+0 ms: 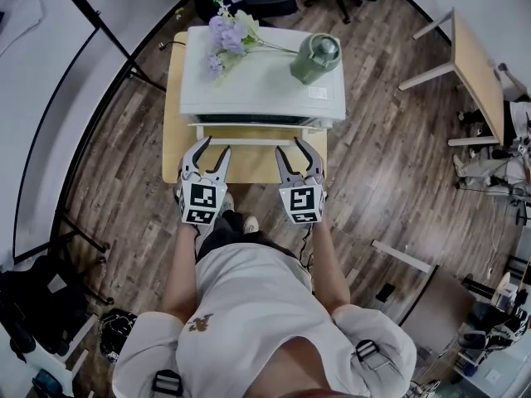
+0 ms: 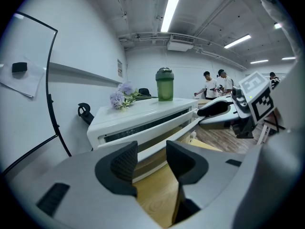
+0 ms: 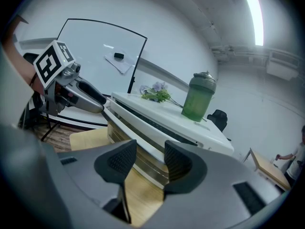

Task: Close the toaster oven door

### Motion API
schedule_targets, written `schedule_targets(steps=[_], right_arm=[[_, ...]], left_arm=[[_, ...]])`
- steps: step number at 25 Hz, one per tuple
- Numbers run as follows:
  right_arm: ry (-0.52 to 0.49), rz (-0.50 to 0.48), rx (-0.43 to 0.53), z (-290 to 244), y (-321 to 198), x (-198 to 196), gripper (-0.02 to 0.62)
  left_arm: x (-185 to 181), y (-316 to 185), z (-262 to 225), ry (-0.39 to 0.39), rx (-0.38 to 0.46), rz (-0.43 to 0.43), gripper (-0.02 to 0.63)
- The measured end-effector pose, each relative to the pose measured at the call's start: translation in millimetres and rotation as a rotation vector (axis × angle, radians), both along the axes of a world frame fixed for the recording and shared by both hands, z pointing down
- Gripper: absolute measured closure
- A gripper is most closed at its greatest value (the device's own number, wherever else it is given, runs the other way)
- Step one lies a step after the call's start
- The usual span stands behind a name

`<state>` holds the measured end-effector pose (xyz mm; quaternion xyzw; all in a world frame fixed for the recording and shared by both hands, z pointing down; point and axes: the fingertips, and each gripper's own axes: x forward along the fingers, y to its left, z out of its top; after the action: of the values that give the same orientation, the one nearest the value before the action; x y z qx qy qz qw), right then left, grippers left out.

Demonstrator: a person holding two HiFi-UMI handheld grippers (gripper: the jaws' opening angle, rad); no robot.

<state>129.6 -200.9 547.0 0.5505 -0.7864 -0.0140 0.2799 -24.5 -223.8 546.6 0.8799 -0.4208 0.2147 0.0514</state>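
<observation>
Hand-held grippers, left [image 1: 216, 145] and right [image 1: 290, 145], clenched empty, you face the boxy white toaster oven [image 1: 265, 81], its door [image 1: 257, 141] seemingly ajar, not yet closed.

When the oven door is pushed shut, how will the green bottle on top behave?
It may tip: the green bottle stands upright, taller than wide, toward the toaster oven's right side. The smooth white top may let it slide.

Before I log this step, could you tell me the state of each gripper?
Left gripper: closed, holding nothing.
Right gripper: closed, holding nothing.
</observation>
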Motion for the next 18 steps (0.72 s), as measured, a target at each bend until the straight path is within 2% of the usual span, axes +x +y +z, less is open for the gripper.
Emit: schedule_targets(steps=[18], right_arm=[[0.006, 0.002, 0.021, -8, -19, 2, 0.41]], left_arm=[[3, -19, -8, 0.007, 0.005, -0.001, 0.422]])
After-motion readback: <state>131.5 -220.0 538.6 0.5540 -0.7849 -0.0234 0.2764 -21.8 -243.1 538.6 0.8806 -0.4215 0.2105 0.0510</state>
